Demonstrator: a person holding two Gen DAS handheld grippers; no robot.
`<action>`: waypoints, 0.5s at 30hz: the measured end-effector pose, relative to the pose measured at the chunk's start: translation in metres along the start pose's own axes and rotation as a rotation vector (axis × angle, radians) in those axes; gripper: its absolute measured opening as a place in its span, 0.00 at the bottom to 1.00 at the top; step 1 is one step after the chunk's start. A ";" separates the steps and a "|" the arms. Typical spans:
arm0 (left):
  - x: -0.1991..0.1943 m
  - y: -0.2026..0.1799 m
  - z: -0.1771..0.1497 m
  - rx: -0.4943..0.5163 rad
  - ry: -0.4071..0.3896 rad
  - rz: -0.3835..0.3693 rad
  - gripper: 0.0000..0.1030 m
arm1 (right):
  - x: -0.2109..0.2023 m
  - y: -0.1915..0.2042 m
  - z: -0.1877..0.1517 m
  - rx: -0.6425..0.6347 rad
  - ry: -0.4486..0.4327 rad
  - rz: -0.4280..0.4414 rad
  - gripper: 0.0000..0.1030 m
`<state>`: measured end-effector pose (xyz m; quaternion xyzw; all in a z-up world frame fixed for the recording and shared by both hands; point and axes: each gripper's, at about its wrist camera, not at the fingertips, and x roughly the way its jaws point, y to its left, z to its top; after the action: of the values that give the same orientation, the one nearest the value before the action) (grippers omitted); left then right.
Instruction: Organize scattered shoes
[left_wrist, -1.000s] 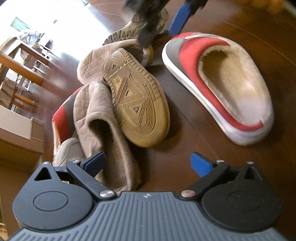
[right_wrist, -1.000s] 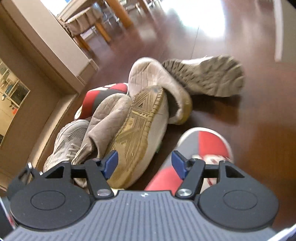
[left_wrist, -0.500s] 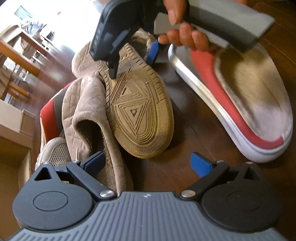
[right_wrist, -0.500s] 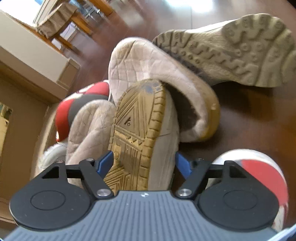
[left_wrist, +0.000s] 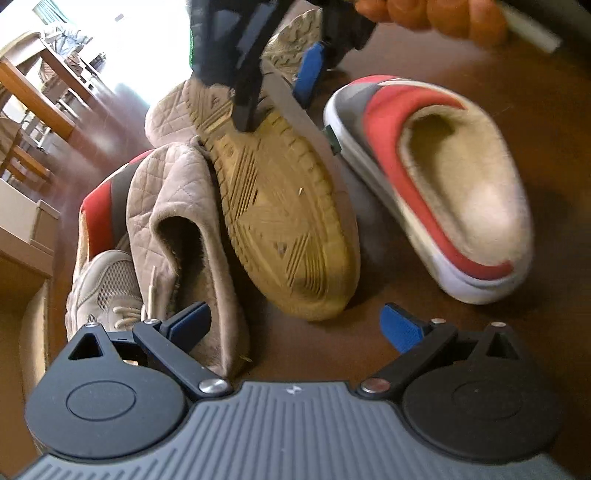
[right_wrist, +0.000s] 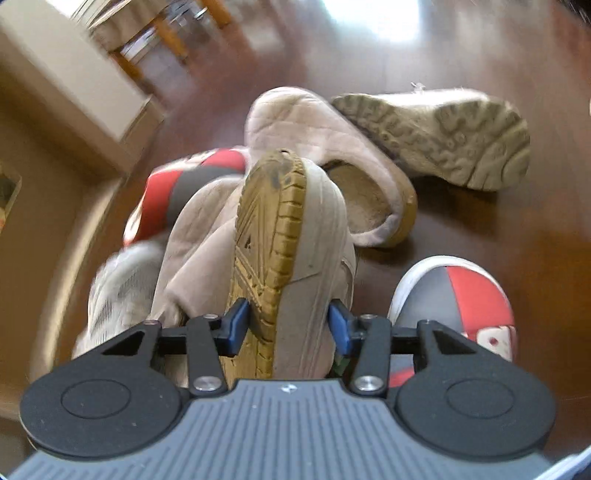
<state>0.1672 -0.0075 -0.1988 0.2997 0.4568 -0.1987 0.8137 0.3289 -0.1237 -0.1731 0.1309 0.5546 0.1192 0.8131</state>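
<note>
A pile of shoes lies on the dark wood floor. A sneaker with a tan gum sole (left_wrist: 288, 221) lies on its side on the pile. My right gripper (right_wrist: 288, 325) is shut on this sneaker (right_wrist: 295, 251), one pad on the sole and one on the upper; it also shows in the left wrist view (left_wrist: 280, 81). My left gripper (left_wrist: 295, 326) is open and empty just in front of the sneaker's end. Two beige quilted slippers (left_wrist: 177, 229) (right_wrist: 325, 147) lie by the sneaker. A red, grey and white slipper (left_wrist: 443, 184) lies to the right.
A second red slipper (right_wrist: 166, 192) and a beige mesh sneaker (left_wrist: 110, 288) sit under the pile at left. Another beige sneaker (right_wrist: 443, 136) lies sole-up beyond it. A beige cabinet (right_wrist: 66, 92) and wooden chairs (left_wrist: 33, 99) stand to the left.
My right gripper has closed in on the gum-soled sneaker and shut on it. The sneaker has tipped further onto its side. My left gripper has stayed open near the pile.
</note>
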 end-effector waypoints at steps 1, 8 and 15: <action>-0.003 -0.001 -0.002 -0.002 -0.005 -0.005 0.97 | -0.003 0.010 0.000 -0.014 0.019 -0.017 0.40; -0.017 0.010 -0.020 -0.068 0.009 -0.016 0.97 | -0.008 0.042 -0.010 -0.006 0.013 0.393 0.42; -0.013 0.029 -0.028 -0.148 0.043 -0.032 0.97 | 0.026 -0.022 -0.015 -0.223 -0.010 0.136 0.48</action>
<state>0.1605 0.0334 -0.1902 0.2359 0.4923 -0.1709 0.8203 0.3250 -0.1349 -0.2084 0.0776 0.5239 0.2344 0.8152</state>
